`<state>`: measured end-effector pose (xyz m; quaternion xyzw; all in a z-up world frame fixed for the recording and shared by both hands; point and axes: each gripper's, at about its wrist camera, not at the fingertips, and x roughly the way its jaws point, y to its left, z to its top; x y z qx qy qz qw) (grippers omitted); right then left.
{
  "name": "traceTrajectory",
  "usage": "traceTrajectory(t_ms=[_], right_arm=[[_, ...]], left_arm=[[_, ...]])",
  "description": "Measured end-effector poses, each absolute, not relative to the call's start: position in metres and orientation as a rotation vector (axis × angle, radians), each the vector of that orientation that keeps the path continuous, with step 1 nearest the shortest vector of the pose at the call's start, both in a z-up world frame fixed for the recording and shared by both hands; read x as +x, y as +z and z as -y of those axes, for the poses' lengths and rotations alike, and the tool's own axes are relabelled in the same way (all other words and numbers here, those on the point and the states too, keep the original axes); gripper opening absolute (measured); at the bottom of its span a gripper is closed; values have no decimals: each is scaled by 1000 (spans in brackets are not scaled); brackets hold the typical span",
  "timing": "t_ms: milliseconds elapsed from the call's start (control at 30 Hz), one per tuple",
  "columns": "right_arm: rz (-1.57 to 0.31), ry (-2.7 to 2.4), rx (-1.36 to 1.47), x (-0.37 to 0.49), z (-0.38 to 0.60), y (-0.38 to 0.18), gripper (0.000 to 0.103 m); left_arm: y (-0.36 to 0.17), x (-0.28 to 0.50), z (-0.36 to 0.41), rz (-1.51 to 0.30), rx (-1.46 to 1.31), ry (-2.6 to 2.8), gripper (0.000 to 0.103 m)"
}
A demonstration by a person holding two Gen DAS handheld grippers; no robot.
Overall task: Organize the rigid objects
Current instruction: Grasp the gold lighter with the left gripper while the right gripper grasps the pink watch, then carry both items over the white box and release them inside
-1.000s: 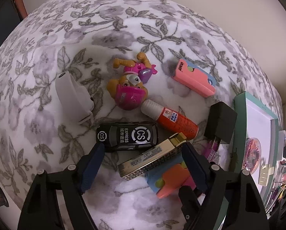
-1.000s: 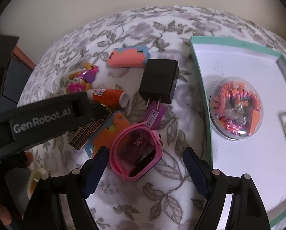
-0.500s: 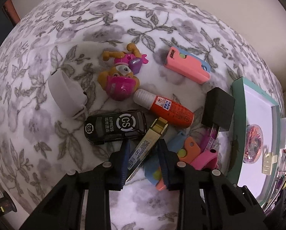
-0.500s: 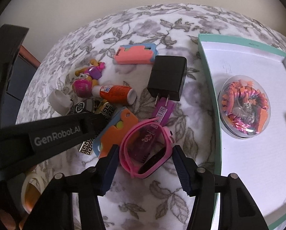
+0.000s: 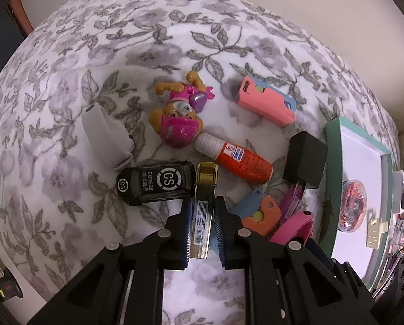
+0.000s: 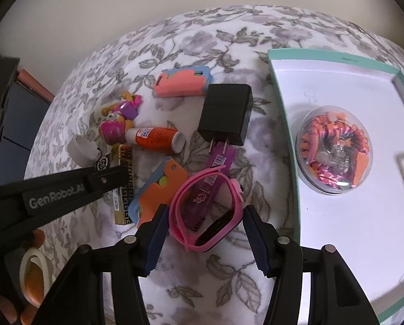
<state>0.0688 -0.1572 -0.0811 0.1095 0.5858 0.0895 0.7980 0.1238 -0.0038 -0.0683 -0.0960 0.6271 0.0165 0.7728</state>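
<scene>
Your left gripper (image 5: pixel 201 227) points down at a flowered cloth (image 5: pixel 66 86) and its jaws are pressed tight against the long sides of a slim gold box (image 5: pixel 202 211). Take that gold box as your landmark. Touching its left side lies a black toy car (image 5: pixel 154 182). Just beyond its far end lies an orange glue bottle (image 5: pixel 235 162), with a pink toy dog (image 5: pixel 178 116) past that and a white holder (image 5: pixel 104 135) to the left of the car. To the box's right lie an orange and blue case (image 5: pixel 258 211) and a black charger (image 5: pixel 304 159).

Your right gripper (image 6: pixel 204 219), right of the gold box, is partly closed, and both pads touch the sides of a pink watch (image 6: pixel 210 211), which lies on the cloth. Farther right sits a teal tray (image 6: pixel 280 100) holding a clear dome (image 6: pixel 334 151) of orange and pink bits.
</scene>
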Motion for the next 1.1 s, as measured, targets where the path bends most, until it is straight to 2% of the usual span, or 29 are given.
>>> traceTrajectory(t_ms=[700,1100], right_arm=[[-1177,125,254,66,182,-27,59],[-1111,19,200,60,221,10,59]], left_arm=[[-9,111,1,-1188,-200,66,16],[23,93,33,-1107,-207,-35,16]])
